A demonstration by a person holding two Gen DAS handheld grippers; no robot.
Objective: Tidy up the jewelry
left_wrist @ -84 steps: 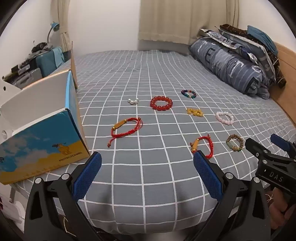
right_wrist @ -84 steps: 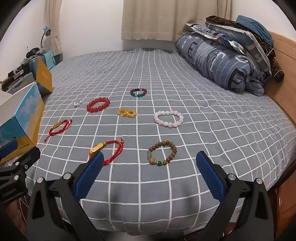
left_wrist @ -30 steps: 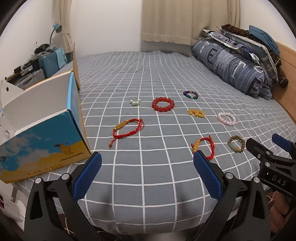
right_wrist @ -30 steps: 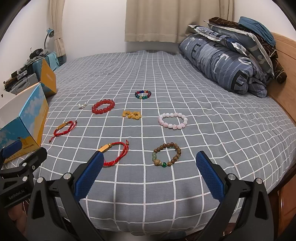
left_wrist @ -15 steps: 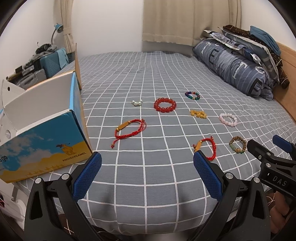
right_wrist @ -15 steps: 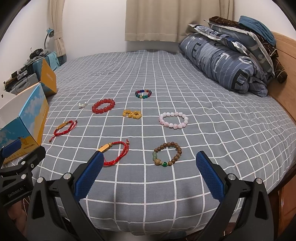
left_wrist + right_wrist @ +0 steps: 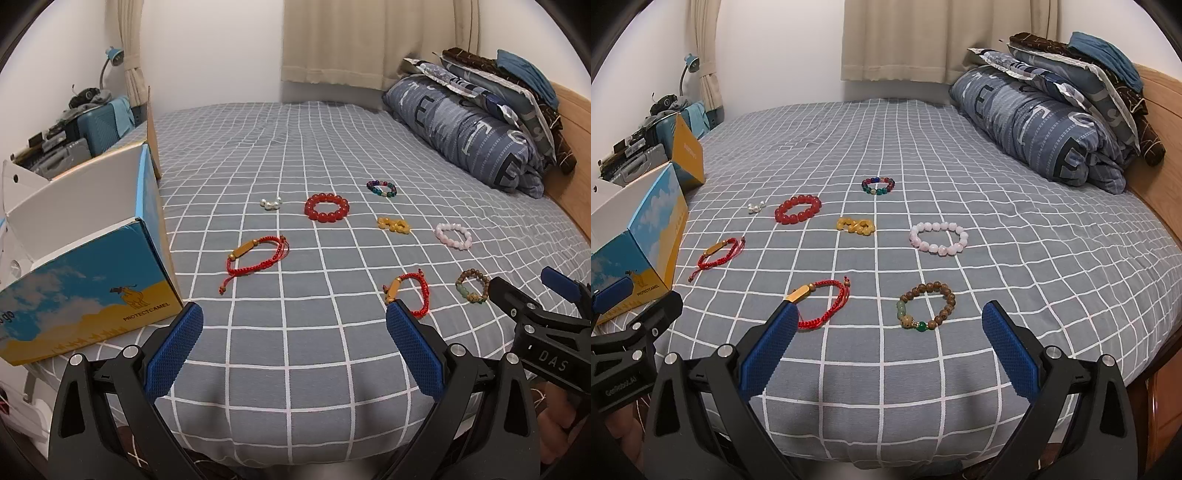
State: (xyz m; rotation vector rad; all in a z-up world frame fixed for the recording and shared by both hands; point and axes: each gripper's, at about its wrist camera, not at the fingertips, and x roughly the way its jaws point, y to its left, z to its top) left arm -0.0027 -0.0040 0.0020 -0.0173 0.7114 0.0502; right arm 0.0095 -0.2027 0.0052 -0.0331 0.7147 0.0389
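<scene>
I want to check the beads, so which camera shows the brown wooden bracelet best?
The right wrist view: the brown wooden bracelet lies close, whole and unobstructed. In the left wrist view it is smaller, beside the right gripper.

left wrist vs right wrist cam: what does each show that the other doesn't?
Left wrist only: the open top and white inner wall of the blue box, and the right gripper from the side.

Right wrist only: the orange flap behind that box, and the left gripper from the side.

Both: the bed with all eight pieces, including the red bead bracelet, the pink bead bracelet and the brown wooden bracelet; the folded duvet; both grippers open.
</scene>
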